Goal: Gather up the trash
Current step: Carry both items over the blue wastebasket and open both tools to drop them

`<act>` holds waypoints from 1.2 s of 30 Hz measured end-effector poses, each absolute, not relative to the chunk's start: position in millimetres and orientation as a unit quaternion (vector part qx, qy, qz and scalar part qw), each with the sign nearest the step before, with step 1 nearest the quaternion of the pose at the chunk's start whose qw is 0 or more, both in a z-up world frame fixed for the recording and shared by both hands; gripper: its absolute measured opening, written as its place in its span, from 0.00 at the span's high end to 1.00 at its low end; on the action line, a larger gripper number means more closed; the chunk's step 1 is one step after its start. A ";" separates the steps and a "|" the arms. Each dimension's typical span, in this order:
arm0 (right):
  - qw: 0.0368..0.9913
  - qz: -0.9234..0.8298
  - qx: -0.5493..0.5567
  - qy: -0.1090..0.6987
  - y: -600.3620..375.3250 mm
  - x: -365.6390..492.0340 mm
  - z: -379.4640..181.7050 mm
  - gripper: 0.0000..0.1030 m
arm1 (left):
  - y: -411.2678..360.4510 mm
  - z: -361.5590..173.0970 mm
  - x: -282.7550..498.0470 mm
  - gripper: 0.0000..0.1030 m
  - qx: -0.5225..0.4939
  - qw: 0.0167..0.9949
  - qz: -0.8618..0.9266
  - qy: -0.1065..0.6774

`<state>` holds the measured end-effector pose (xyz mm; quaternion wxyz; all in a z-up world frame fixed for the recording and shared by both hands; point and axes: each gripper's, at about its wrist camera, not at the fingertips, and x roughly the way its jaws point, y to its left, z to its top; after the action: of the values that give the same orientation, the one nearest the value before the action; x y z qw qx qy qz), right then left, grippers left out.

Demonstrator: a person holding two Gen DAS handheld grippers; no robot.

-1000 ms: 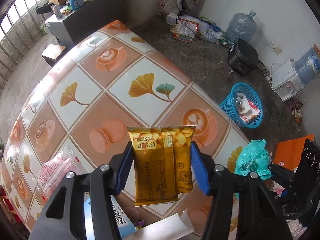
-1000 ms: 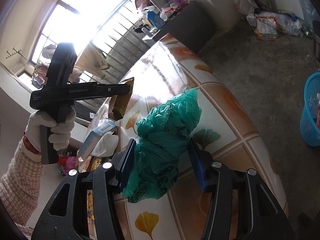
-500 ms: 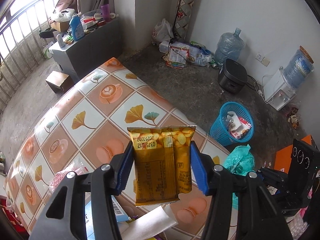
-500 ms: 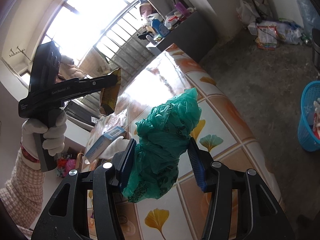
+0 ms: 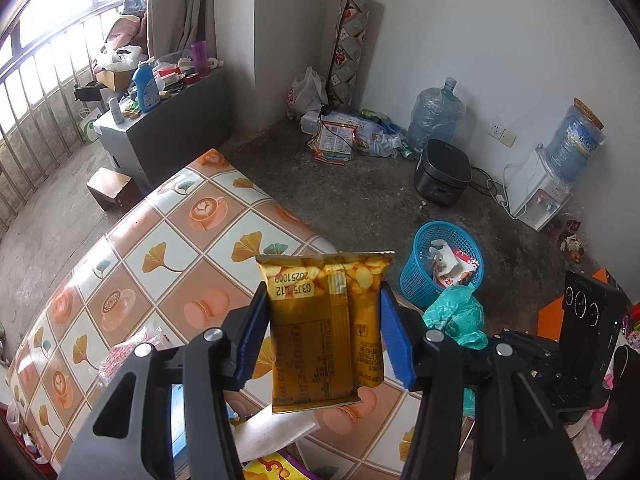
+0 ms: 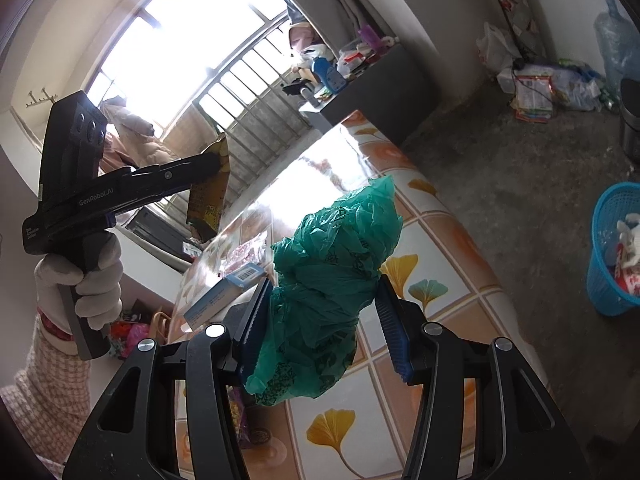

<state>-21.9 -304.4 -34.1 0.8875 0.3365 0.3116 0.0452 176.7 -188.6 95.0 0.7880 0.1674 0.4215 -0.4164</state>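
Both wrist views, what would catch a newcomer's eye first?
The yellow snack wrapper pinched in the left gripper, and the crumpled green plastic bag clamped in the right gripper, both raised above the patterned table. Next, the blue basket on the floor beyond, already holding trash.

Daylight floods from the barred window (image 6: 192,52) — blown out white, throwing glare across the tabletop (image 6: 320,176) below it; fisheye edges bend and darken, focus sharp.
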 end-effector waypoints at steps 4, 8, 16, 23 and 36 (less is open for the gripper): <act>0.893 0.036 0.336 0.297 -306.8 -33.6 -27.8 0.53 | -191.7 99.8 163.9 0.50 0.168 0.785 -0.427 0.415; 0.896 0.025 0.341 0.284 -315.2 -42.9 -25.2 0.53 | -198.6 103.2 154.1 0.51 0.168 0.783 -0.436 0.411; 0.898 -0.004 0.359 0.253 -344.8 -59.3 -21.8 0.53 | -230.7 104.5 137.7 0.51 0.172 0.770 -0.462 0.406; 0.893 -0.053 0.390 0.220 -385.2 -82.4 -26.7 0.53 | -279.5 97.3 122.6 0.51 0.170 0.745 -0.496 0.412; 0.821 -0.269 0.469 0.184 -488.5 -152.6 -73.6 0.53 | -409.8 37.6 85.3 0.51 0.156 0.674 -0.564 0.450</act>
<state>-152.6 -488.5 -73.6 0.8208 0.4694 0.1836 -0.2689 85.3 -409.8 37.6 0.6741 0.1564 0.4505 -0.5641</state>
